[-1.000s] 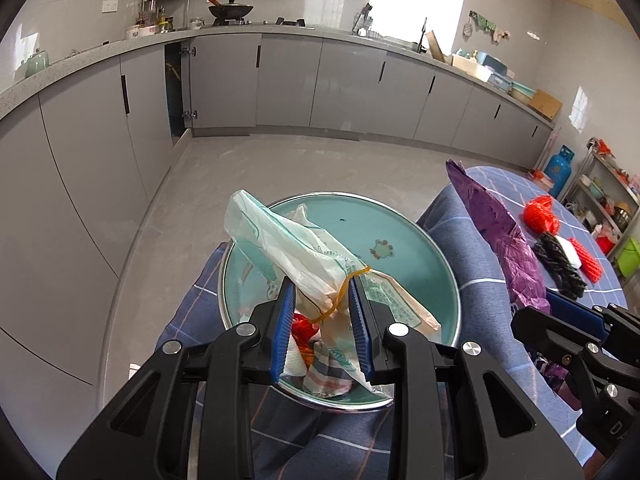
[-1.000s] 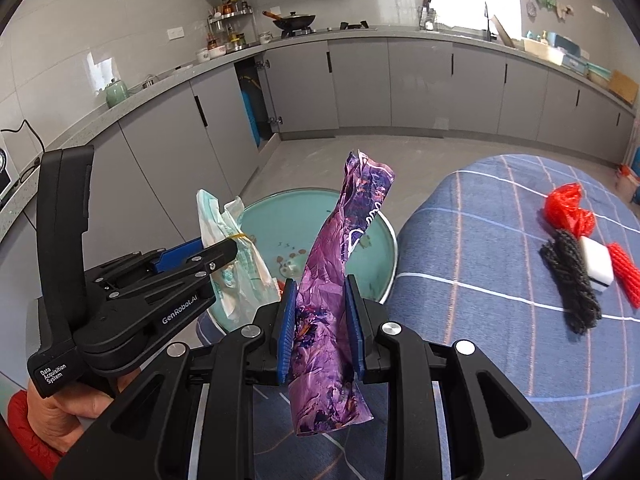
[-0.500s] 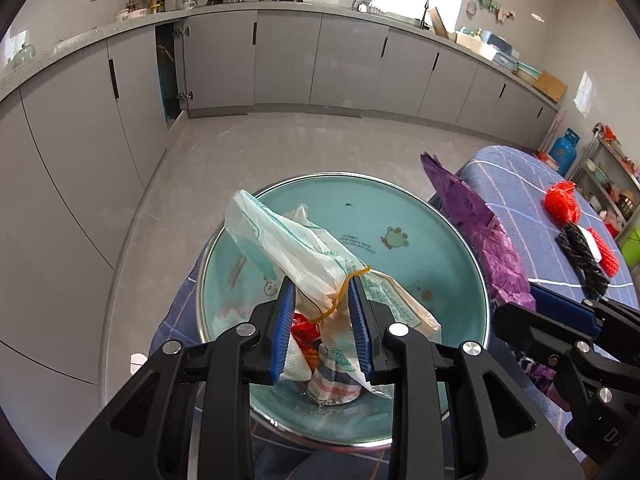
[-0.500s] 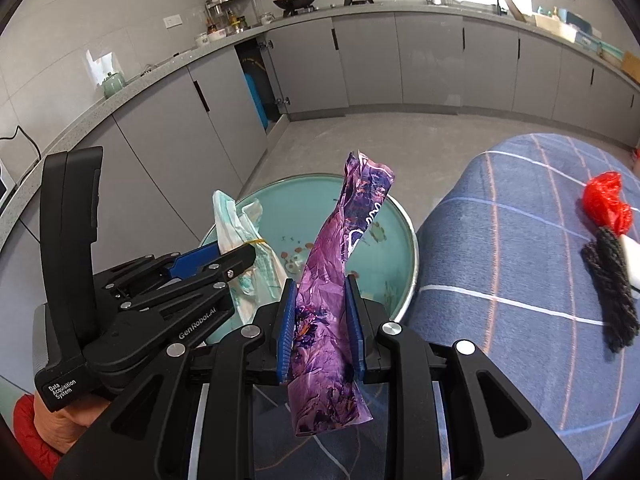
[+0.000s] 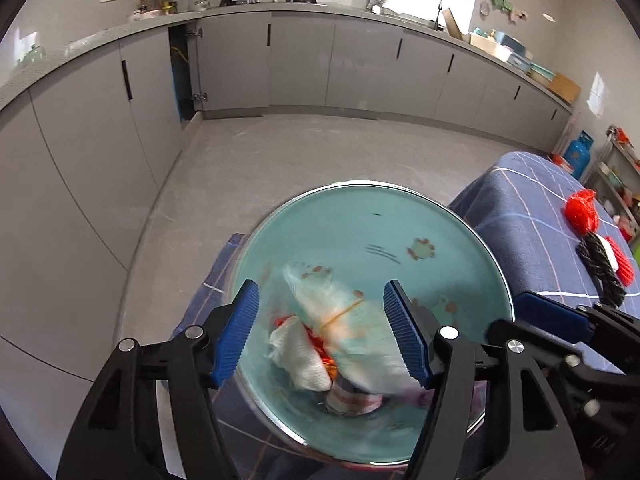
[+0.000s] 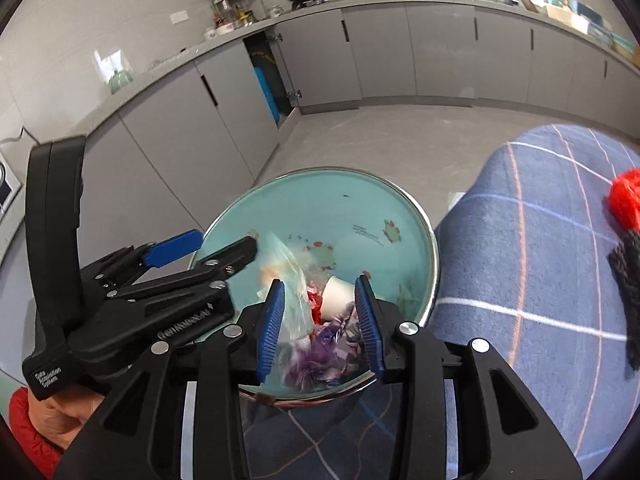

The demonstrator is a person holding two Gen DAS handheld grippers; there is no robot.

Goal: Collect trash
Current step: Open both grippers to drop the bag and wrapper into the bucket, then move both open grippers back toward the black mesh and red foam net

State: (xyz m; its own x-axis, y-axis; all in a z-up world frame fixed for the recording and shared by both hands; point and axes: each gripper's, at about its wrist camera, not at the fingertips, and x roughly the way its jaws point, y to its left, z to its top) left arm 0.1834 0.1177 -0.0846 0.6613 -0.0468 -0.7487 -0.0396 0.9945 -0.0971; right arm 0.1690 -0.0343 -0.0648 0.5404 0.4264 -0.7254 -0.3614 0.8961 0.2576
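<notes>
Left wrist view: left gripper (image 5: 322, 330) jaws opening wide, pads clear of blurry plastic bag (image 5: 352, 336) down in teal basin (image 5: 472, 248). Red bag (image 5: 581, 212) and black cord (image 5: 600, 264) well apart on blue tablecloth (image 5: 520, 216).

Right wrist view: right gripper (image 6: 320, 320) opening, purple wrapper (image 6: 320, 356) loose in basin below. Left gripper crowds left side.

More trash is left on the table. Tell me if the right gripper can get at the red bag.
Probably yes. The right gripper is opening with nothing gripped, and the blue cloth between it and the red bag lies bare.
</notes>
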